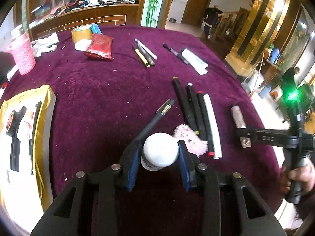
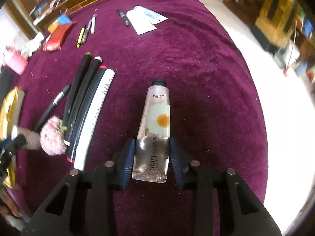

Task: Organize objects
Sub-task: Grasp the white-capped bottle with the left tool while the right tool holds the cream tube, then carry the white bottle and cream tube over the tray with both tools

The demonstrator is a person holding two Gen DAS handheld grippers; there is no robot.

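Observation:
My left gripper (image 1: pixel 159 153) is shut on a small white round-topped bottle (image 1: pixel 159 149) and holds it above the purple tablecloth (image 1: pixel 98 90). My right gripper (image 2: pixel 152 155) has its blue pads on both sides of a hand cream tube with a daisy print (image 2: pixel 155 122), which lies flat on the cloth (image 2: pixel 206 78). The same tube (image 1: pixel 240 124) and the right gripper (image 1: pixel 244 133) show at the right of the left wrist view. A row of long black and white markers (image 1: pixel 196 116) lies beside a pink fluffy item (image 1: pixel 190 138) and a black pen (image 1: pixel 155 118).
A yellow-lined box with items (image 1: pixel 23 137) sits at the left edge. Farther back lie thin pens (image 1: pixel 144 52), a white tube with a black pen (image 1: pixel 194 60), a red pouch (image 1: pixel 100 47), a tape roll (image 1: pixel 81 33) and a pink cup (image 1: pixel 22 56).

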